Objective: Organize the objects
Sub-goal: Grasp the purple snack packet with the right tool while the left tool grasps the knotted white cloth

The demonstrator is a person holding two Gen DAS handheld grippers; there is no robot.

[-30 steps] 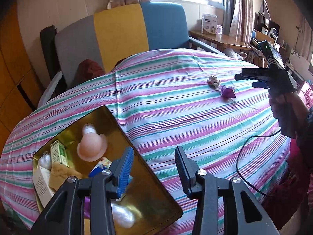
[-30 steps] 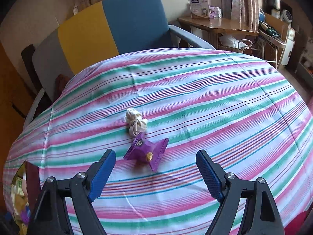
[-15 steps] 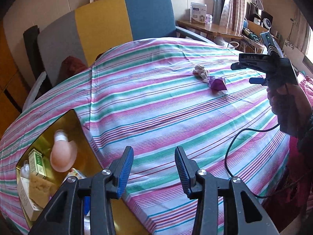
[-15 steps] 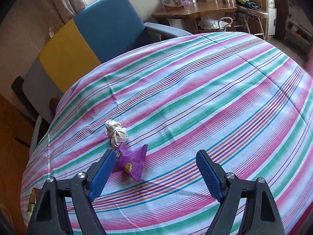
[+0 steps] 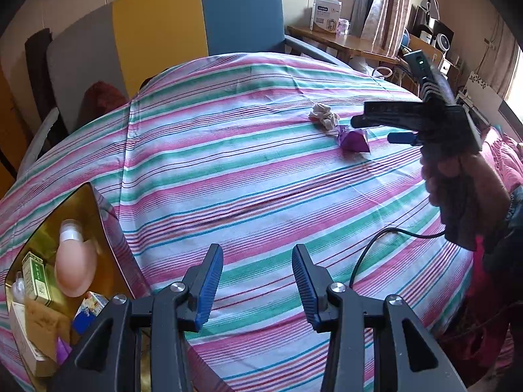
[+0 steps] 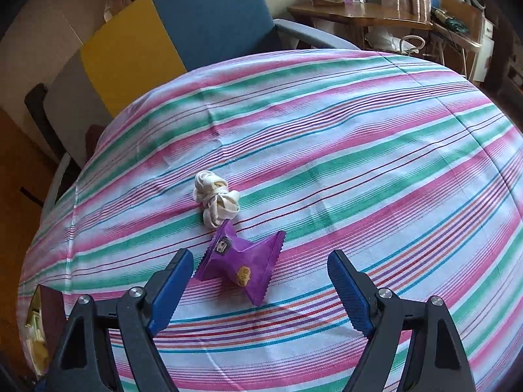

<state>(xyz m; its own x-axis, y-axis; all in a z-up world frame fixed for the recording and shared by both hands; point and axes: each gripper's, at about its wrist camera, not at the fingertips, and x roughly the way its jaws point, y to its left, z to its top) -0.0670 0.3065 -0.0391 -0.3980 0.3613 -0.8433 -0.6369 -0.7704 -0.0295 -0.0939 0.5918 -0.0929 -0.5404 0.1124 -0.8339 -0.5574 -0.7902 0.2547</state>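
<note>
Now the purple packet (image 6: pixel 240 266) is lying on the striped desk (image 6: pixel 359 170), just ahead of the right hand-held gripper (image 6: pixel 258 289), nearer its left finger. Both jaws are standing apart, holding nothing. The left hand-held gripper (image 5: pixel 258 282) is waiting far off.

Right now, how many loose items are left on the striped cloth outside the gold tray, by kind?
Purple snack packet: 1
White bundled cord: 1
Total: 2
</note>
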